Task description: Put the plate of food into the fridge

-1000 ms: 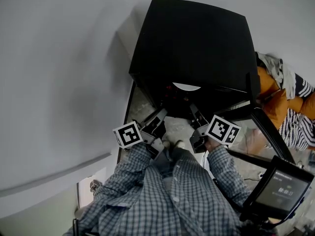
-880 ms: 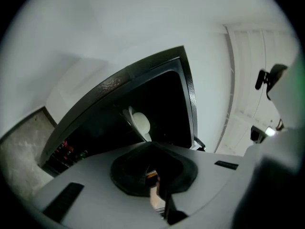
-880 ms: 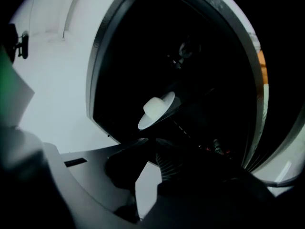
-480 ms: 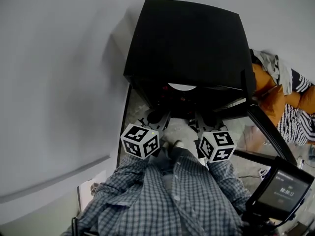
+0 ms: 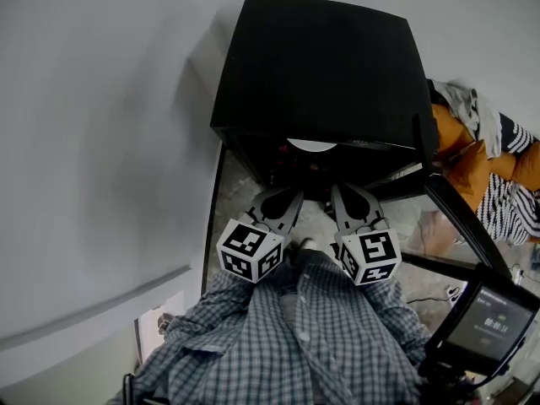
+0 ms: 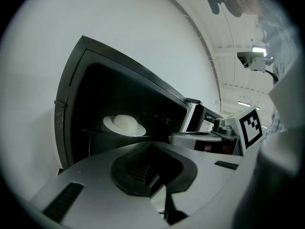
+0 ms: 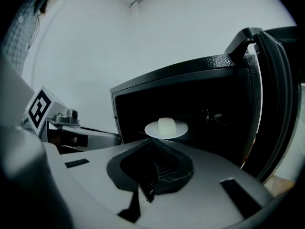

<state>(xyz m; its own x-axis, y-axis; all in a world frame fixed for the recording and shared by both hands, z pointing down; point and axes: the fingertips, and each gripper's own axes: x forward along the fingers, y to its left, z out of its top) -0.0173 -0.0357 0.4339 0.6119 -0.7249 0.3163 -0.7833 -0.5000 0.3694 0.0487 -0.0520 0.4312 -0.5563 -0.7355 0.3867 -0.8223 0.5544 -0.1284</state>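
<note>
A white plate (image 5: 311, 146) with a white lump of food rests on a shelf inside the black fridge (image 5: 321, 66), just within the opening. The left gripper view shows the plate (image 6: 125, 125) beyond my left gripper (image 6: 151, 144), which is shut and empty. In the right gripper view the plate (image 7: 166, 128) lies straight ahead of my right gripper (image 7: 151, 141), also shut with nothing in it. Seen from the head camera, the left gripper (image 5: 289, 195) and right gripper (image 5: 339, 191) point side by side at the fridge opening, short of the plate.
The fridge door (image 5: 451, 213) stands open on the right, and its thick edge (image 7: 271, 94) rises close beside the right gripper. Orange and striped cloth (image 5: 485, 154) lies behind the door. A small screen (image 5: 488, 323) sits at lower right. A white wall (image 5: 101, 142) runs along the left.
Both grippers have turned from splayed outward to pointing side by side at the fridge opening, and their jaws have closed. The plate has stayed on its shelf.
</note>
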